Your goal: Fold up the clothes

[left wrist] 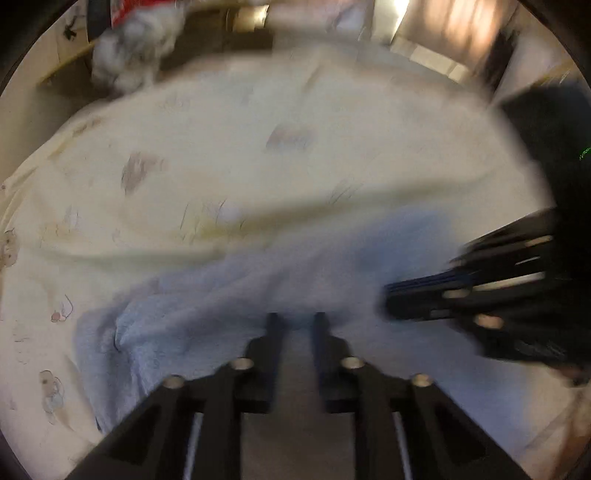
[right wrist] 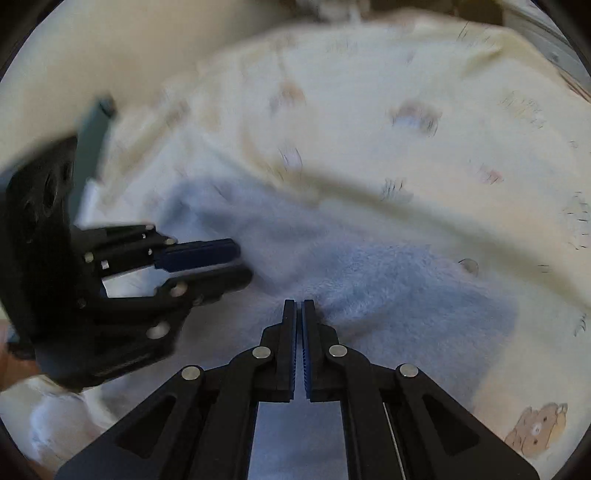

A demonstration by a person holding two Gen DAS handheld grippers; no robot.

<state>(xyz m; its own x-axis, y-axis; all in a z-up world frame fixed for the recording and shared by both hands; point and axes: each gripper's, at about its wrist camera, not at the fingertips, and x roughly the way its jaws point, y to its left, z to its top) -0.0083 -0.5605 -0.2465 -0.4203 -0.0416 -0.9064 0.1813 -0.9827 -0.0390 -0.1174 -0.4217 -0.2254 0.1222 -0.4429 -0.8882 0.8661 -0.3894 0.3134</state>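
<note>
Left wrist view shows the blue cloth [left wrist: 229, 306] lying on the cream sheet [left wrist: 221, 140]. Both the left gripper [left wrist: 297, 319] and right gripper [right wrist: 299, 306] are pinched tight on its edge (blurry). Next, I think, lift and fold it over.

Pale blue fleecy garment [right wrist: 399, 288] on a cream bedsheet [right wrist: 369, 129] (small bear prints); black grippers.

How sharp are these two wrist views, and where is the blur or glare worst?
Left wrist view: motion blur throughout, the blue towel and right claw smeared, window glare top right. Right wrist view: steadier, the right claw crisp, the left claw and printed sheet streaked; both show fisheye vignetting.
</note>
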